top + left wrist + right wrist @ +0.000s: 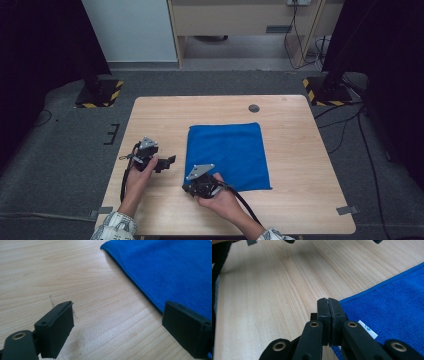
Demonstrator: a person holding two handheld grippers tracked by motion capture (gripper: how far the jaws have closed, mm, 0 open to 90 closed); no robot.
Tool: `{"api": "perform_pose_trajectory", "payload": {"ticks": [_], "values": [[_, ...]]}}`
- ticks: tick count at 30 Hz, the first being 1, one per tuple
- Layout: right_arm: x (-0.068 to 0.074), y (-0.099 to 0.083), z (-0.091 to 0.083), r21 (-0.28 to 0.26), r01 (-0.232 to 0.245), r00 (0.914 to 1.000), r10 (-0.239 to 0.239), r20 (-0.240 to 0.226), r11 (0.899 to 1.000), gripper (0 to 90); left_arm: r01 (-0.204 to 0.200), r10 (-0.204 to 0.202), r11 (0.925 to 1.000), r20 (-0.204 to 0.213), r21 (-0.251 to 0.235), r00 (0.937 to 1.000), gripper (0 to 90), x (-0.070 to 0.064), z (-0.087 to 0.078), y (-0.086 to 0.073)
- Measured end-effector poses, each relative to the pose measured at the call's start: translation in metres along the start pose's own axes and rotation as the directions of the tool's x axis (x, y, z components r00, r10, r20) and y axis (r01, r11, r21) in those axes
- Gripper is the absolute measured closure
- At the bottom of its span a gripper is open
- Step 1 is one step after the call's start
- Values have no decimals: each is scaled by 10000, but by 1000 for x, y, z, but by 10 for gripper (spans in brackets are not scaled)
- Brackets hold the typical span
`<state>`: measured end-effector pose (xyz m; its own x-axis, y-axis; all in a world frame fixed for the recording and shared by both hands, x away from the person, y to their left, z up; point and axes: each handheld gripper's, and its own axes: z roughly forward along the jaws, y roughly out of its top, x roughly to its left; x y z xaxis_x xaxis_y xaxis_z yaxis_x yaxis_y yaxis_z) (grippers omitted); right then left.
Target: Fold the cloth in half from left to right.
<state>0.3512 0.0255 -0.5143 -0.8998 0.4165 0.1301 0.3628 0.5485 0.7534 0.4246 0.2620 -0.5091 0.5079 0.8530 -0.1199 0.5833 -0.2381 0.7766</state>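
A blue cloth [227, 155] lies flat on the wooden table [295, 210]. My left gripper [169, 161] hovers just left of the cloth's left edge, low over bare wood. In the left gripper view its jaws stand wide open [120, 315] with nothing between them, and the blue cloth [170, 267] lies ahead to the right. My right gripper [189, 186] sits at the cloth's near left corner. In the right gripper view the jaws are pressed together [328, 300] over the edge of the blue cloth [392, 305]. No fabric shows between the pads. A white tag [367, 329] lies beside them.
A small dark round grommet [254, 108] is set in the table beyond the cloth. Bare wood surrounds the cloth on all sides. Black stand bases with yellow striped edges [100, 93] stand on the grey floor past the far corners.
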Motion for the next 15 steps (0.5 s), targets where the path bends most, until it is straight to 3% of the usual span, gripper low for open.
{"api": "perform_pose_trajectory", "payload": {"ticks": [8,11,15], "values": [[19,3,3,-39,298,9992,-298,-269,9995,891,186,-179,9991,182,-376,9997,98,4,-3,13],[24,4,5,-46,395,9988,-396,-275,9992,890,82,-85,9992,-73,-390,9999,99,3,-2,23],[28,5,5,-99,352,9992,-354,-180,9993,890,-60,59,9993,-33,-363,10000,122,1,7,34]]}}
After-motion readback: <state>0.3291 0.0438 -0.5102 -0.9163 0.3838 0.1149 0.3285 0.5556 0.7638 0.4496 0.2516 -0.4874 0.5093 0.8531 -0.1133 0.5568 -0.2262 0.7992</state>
